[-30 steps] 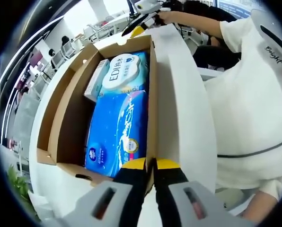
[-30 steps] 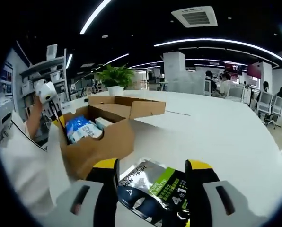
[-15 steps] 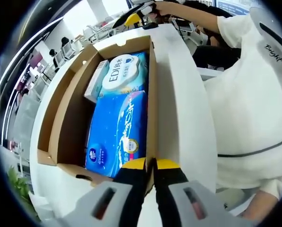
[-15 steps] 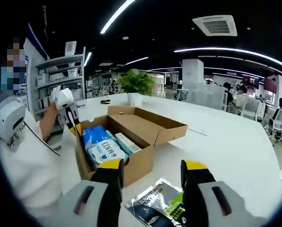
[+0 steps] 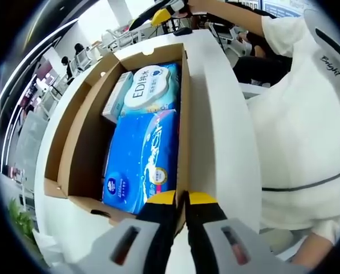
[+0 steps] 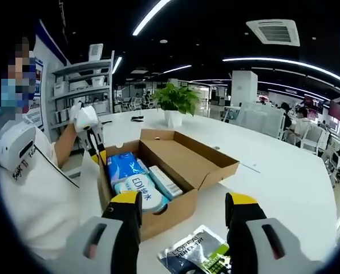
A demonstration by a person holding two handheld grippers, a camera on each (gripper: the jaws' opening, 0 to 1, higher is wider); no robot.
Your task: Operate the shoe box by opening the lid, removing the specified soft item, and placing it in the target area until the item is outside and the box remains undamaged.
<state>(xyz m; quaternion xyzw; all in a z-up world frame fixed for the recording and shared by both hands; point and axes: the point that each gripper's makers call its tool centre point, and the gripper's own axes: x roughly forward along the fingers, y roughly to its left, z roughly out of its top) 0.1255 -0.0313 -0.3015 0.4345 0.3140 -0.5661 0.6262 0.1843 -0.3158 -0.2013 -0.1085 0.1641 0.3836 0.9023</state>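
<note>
The open cardboard shoe box (image 5: pixel 89 134) lies on the white table, its lid (image 6: pixel 194 161) folded flat to one side. Inside are a blue tissue pack (image 5: pixel 142 154), a round-labelled EDI wipes pack (image 5: pixel 150 91) and a small white carton (image 5: pixel 116 97). My left gripper (image 5: pixel 181 200) is shut on the box's side wall at a corner, and it also shows in the right gripper view (image 6: pixel 97 153). My right gripper (image 6: pixel 184 208) hangs open above the table in front of the box. A black and green soft pouch (image 6: pixel 199 256) lies flat on the table below it, untouched.
The white table (image 6: pixel 278 182) stretches wide to the right of the box. A potted plant (image 6: pixel 175 103) stands behind the box, and shelves (image 6: pixel 84 85) are at the back left. A person's white shirt (image 5: pixel 301 114) is close along the table edge.
My right gripper has lifted up and back from the pouch, which now lies lower in its view; more of the box's inside shows. The left gripper stays clamped on the wall.
</note>
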